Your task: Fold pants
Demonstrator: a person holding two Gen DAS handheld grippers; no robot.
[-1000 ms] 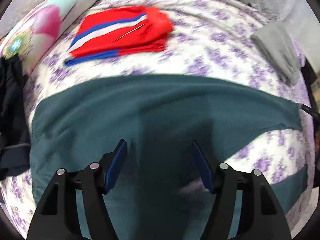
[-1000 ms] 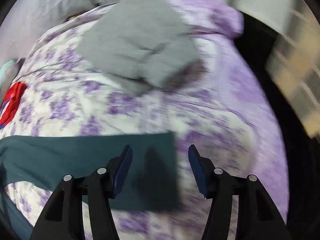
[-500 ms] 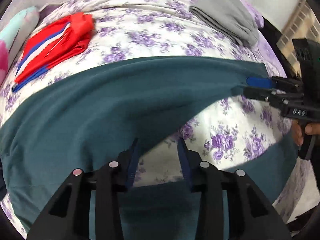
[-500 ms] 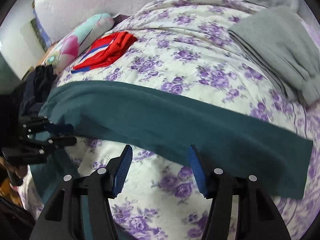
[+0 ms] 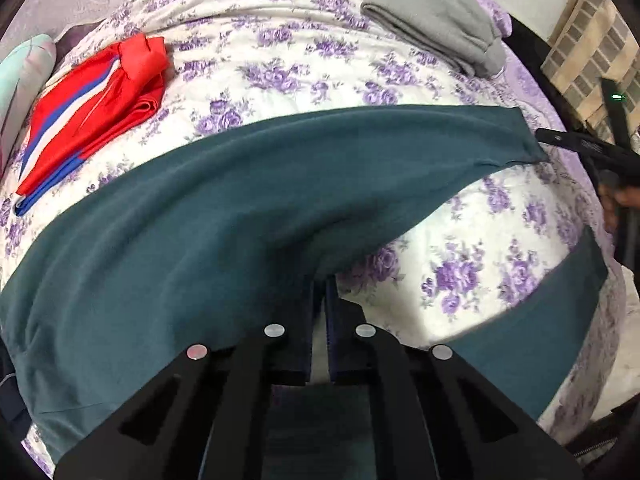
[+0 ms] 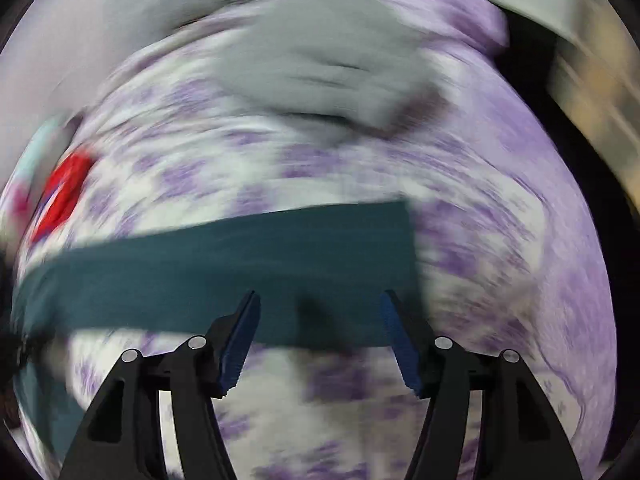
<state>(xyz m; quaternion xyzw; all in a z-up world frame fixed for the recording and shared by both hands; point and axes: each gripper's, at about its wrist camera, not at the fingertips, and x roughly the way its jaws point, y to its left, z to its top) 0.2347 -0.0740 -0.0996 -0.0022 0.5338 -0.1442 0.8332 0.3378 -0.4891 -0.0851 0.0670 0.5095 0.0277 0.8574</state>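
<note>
pants spread out, fold barely begun

my left gripper (image 5: 319, 300) has just closed, and its jaws now pinch the near edge of the teal pants (image 5: 224, 216) at the crotch, where the two legs split. one leg runs away ahead and to the right of it, the other lies off to its lower right. my right gripper (image 6: 320, 336) has its jaws apart, just opened a little wider, with nothing pressed between them; the cuff end of the far leg (image 6: 352, 264) lies just ahead of its fingers.

as i judge it, almost nothing is folded yet: the pants lie flat and full length on the bed (image 5: 460, 248), legs apart. laying leg on leg and then folding the length is all still to do.

the right wrist view is badly smeared, so i cannot tell whether those fingers touch the cloth. the waistband sits under my left gripper, out of sight. red pants (image 5: 92, 120) and grey pants (image 5: 432, 24), both folded, lie well beyond.
</note>
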